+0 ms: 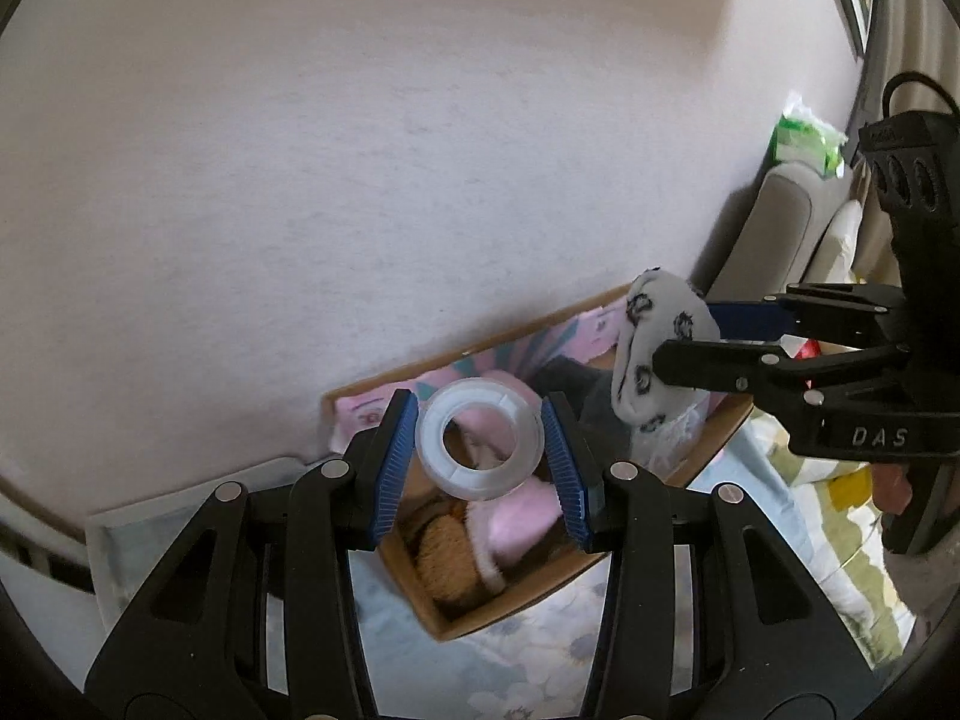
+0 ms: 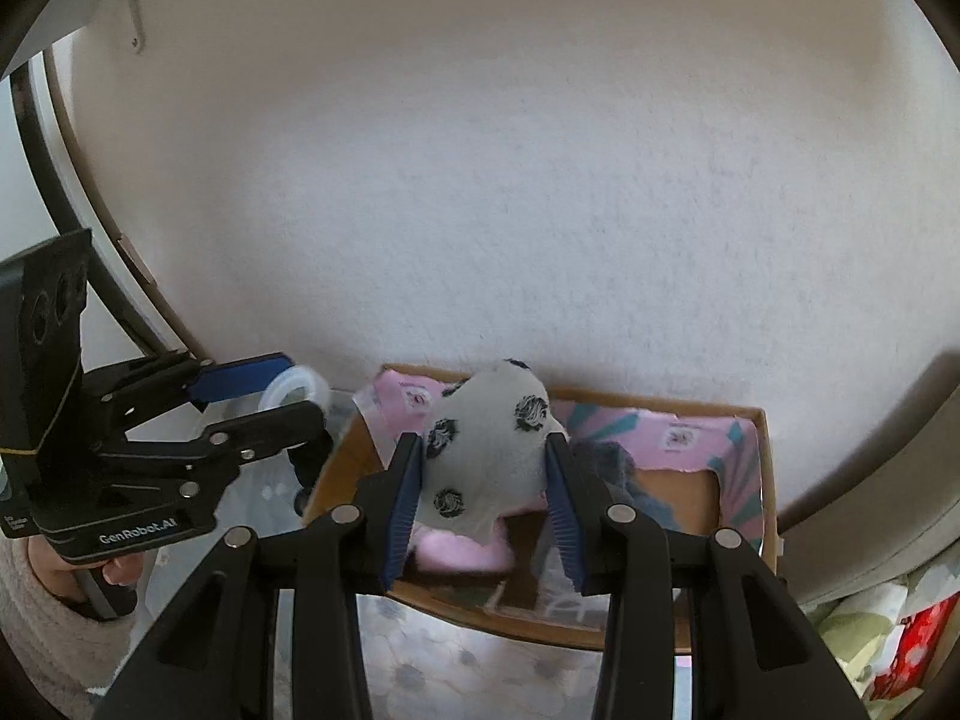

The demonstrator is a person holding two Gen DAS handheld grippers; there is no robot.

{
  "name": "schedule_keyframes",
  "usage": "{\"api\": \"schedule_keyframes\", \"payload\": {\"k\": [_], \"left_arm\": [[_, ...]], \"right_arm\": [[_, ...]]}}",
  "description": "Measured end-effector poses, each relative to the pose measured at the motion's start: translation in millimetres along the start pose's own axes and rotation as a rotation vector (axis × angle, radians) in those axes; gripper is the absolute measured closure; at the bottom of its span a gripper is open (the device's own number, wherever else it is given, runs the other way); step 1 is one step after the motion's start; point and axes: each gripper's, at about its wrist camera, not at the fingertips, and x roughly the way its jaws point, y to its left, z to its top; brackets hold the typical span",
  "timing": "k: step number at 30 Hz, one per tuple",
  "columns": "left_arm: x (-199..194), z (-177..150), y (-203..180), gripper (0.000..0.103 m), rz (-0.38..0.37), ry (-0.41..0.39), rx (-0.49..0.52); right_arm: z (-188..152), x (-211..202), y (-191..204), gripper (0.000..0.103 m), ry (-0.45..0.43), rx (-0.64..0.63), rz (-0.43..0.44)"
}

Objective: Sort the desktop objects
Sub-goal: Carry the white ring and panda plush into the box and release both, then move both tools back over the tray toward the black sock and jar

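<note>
Tape first, on our left: the left gripper (image 1: 480,456) has its blue pads closed on a roll of clear tape (image 1: 479,441), one pad on each side of the ring, the hole facing us; the roll hangs in the air above the open cardboard box (image 1: 510,606), which lies directly beneath and beyond the jaws; in the right wrist view the same gripper (image 2: 300,396) shows at the left, carrying the roll just beside the box's left wall. Further right, the right gripper (image 2: 480,468) is clamped on a white sock with black dots (image 2: 486,444), bunched between its pads and held over the middle of the box (image 2: 744,456); the left wrist view shows that sock (image 1: 654,348) dangling from the right gripper (image 1: 690,342) above the box's far corner. Below both loads we see the box already partly filled: a pink fluffy item (image 1: 516,516), something brown and fuzzy (image 1: 444,564), dark cloth (image 2: 612,462). We judge the sorting well under way; these two pieces are lifted and over the box but not yet released, so lowering and letting go remain; whether more things wait outside the box we cannot tell from here.
</note>
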Motion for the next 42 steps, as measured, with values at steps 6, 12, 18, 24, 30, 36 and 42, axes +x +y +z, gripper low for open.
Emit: {"api": "schedule_keyframes", "payload": {"k": [6, 12, 18, 24, 30, 36, 42], "left_arm": [[17.6, -5.3, -7.7, 0.063, 0.008, 0.032, -0.006], [22.7, -4.5, -13.6, 0.063, 0.045, 0.036, 0.015], [22.4, 2.8, -10.3, 0.025, 0.112, 0.013, 0.025], [-10.2, 14.1, 5.9, 0.000, 0.153, -0.085, -0.017], [-38.6, 13.9, 23.7, 0.000, 0.182, -0.122, -0.059], [-67.3, 4.5, 54.5, 0.000, 0.238, -0.142, -0.103], [-93.8, -8.2, 86.3, 0.000, 0.248, -0.148, -0.167]], "right_arm": [[-8.7, -0.6, -15.5, 0.066, 0.017, 0.001, 0.028], [-7.8, -3.0, -16.0, 0.065, 0.030, 0.002, 0.046], [-5.4, 10.8, -17.0, 0.055, 0.058, 0.004, 0.026], [-3.3, -6.2, -23.0, 0.045, 0.016, 0.028, -0.010], [-5.4, -37.8, -9.3, 0.045, -0.065, 0.006, -0.054], [-8.7, -58.4, 11.2, 0.045, -0.119, -0.002, -0.019], [-6.9, -60.8, 48.3, 0.045, -0.107, -0.078, -0.027]]}}
